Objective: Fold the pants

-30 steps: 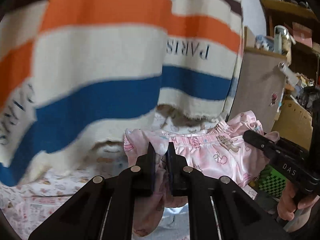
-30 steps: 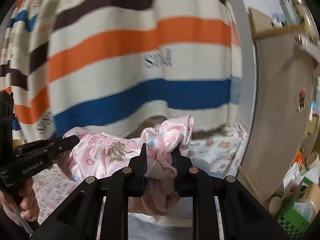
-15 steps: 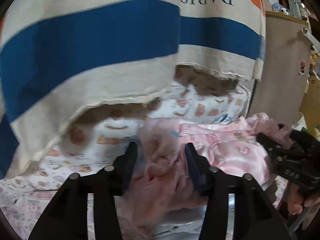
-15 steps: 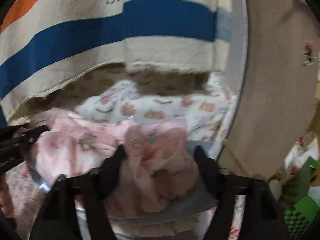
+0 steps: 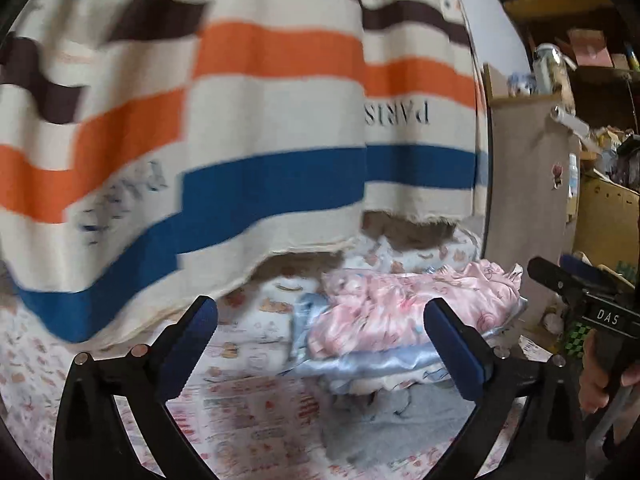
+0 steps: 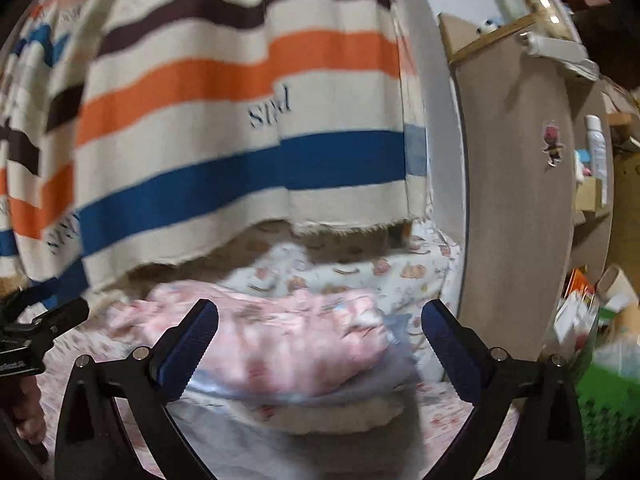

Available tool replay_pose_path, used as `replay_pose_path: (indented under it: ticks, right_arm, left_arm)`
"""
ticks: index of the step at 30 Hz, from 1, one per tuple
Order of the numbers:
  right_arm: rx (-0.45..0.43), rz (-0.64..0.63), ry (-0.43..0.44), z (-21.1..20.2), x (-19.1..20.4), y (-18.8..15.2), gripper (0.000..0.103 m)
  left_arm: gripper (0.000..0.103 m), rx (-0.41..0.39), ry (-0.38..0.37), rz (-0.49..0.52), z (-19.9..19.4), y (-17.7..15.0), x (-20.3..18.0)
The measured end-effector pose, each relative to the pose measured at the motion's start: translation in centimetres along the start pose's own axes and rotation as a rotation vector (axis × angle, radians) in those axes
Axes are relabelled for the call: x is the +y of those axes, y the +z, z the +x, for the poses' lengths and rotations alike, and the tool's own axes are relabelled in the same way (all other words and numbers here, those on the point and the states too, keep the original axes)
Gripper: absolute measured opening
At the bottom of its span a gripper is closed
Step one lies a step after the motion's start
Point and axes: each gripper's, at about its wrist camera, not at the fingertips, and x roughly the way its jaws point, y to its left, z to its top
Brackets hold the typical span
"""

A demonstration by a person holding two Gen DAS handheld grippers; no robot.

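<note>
Left tool [image 5: 320, 324] and right tool [image 6: 320, 320] both have jaws opening wide, nothing between them — a second ago each was clamped on the pink pants [image 6: 276, 344]. The pants now lie bunched on a folded stack near the bed's [image 6: 400, 276] right edge. Light, limp and satiny-slick by the look of it — best pinched at the waistband corners.

Dim indoor light, heavy motion blur, fisheye bending and dark corners.

Motion blur smears the pink pants [image 5: 404, 312], so their folds and print cannot be read; at 6 o'clock beneath them the stacked clothes [image 6: 320, 408] show only their edges. The striped blanket [image 5: 240, 128] is cut off at 12 o'clock, its lettering partly blurred
</note>
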Motion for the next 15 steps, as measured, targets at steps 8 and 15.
replay_pose_path:
  ticks: [8, 15]
  right_arm:
    - [-0.016, 0.006, 0.001, -1.1, 3.3, -4.2, 0.102]
    - [0.018, -0.089, -0.032, 0.4, 5.5, -8.0, 0.102]
  left_arm:
    - [0.102, -0.004, 0.008, 0.047, -2.9, -4.1, 1.6]
    - [0.102, 0.017, 0.008, 0.017, -1.7, -7.6, 3.7]
